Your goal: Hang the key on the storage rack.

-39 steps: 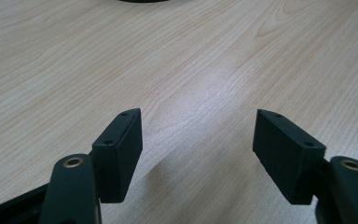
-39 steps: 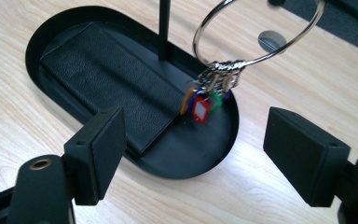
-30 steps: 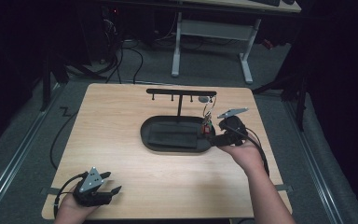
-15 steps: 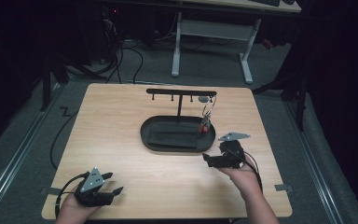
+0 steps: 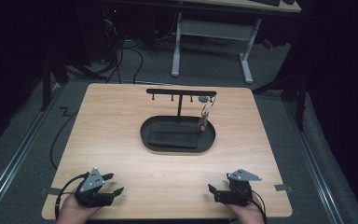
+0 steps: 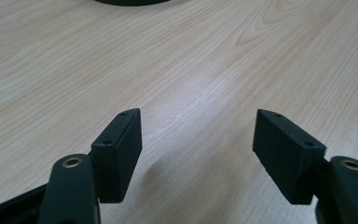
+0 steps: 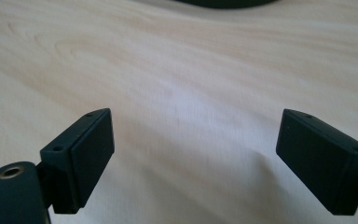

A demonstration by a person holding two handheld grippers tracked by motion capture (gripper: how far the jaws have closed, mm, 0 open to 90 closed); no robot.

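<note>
In the high view, a light wooden table (image 5: 121, 140) is being seen from above, with dark floor around it. A black oval tray (image 5: 147, 137) is lying near the centre of the frame, a little toward the upper part of the table. From the tray a thin black post is rising, and a black hook rack (image 5: 182, 92) is being carried across its top as a horizontal bar with small pegs. At the right end of the bar a key ring (image 5: 207, 109) is hanging, and a small red tag (image 5: 202, 126) is hanging below it, just over the right part of the tray; whether the tag is touching the tray cannot be told.

The left gripper (image 5: 114, 191) is being held at the lower left of the frame, near the table's front edge, well apart from the tray. In the left gripper view its jaws are being kept wide apart, with only bare wood between them. The tray's edge is being shown at the top of that view.

The right gripper (image 5: 213, 192) is being held at the lower right of the frame, also near the front edge. In the right gripper view (image 7: 193, 154) its jaws are spread wide, and nothing is being gripped. The wood there is looking somewhat blurred.
</note>
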